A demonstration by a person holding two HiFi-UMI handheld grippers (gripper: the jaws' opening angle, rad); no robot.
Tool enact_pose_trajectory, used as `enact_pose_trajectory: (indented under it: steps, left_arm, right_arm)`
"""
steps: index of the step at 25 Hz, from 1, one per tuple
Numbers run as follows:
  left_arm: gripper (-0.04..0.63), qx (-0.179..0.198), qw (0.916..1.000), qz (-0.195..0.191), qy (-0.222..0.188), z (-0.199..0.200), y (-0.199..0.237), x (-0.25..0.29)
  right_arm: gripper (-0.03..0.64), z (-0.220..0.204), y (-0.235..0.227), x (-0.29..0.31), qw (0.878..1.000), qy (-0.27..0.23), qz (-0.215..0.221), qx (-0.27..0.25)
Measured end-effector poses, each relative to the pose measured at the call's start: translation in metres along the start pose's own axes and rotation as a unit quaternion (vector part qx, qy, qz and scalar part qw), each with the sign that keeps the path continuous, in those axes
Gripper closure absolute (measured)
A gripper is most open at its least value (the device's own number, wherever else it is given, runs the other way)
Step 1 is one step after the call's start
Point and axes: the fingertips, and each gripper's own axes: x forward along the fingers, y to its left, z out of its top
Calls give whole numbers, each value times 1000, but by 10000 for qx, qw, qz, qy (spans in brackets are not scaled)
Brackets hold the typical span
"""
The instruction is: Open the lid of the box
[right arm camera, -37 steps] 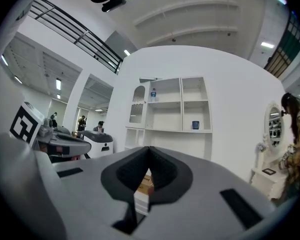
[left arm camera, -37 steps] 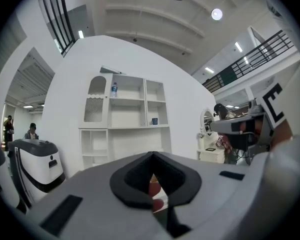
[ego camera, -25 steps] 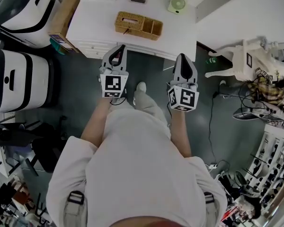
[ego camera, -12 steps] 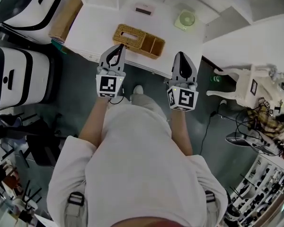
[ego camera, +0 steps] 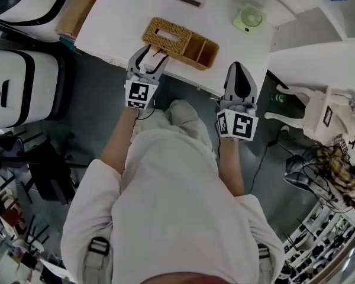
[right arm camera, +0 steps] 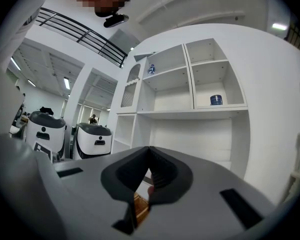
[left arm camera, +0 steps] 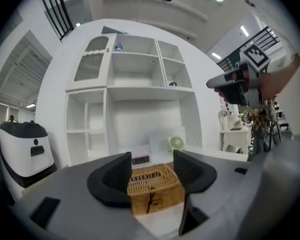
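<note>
Approach step; left gripper jaws opening, empty, wicker box just ahead; right gripper closed, empty; next: clasp lid edge.

wicker box mostly hidden behind right tongs, small display unreadable

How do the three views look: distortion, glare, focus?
Head view: sharp, mild bending at edges; the white table is nearly blown out, the wicker box reads clearly. Left gripper view: strong fisheye, dark corners, ceiling-light glare; the left gripper, jaws opening, box ahead not between them, looks soft. Right gripper view: same fisheye; the right gripper, jaws together, is blurred.
</note>
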Motion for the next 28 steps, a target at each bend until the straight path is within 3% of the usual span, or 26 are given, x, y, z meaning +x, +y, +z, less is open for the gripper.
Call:
enact_pose_trajectory:
  steps: [5,9,13,14,17,20,28]
  left_arm:
    - [335,-223,9988,77,423,-88,1,23]
    - [408,-342,9977,254,522,-118,4,33]
    - [419,-283,9976,255,571,-137,0,40]
    - [437,-264,9977,296,558,-139,1,41]
    - [572,-149,9974,557,434,-138,10,41]
    - [577,-6,9972,591,450,-138,13,43]
    - [594,-107,9983,443,360,-105,11,33]
  right_arm:
    - [620,-27,-5,-9,9998,3,-169,-77]
    - [621,-35,-17,-22,9993,-24,-328,-169]
    - [621,-45,-29,-29,9987,10,-489,-169]
    - [621,-48,-32,-31,9985,26,-527,-163]
    - [621,-54,-38,-37,9980,89,-605,-152]
    - [620,-57,-45,-41,9976,149,-670,-135]
    - [620,-46,-47,-31,9974,294,-651,-96]
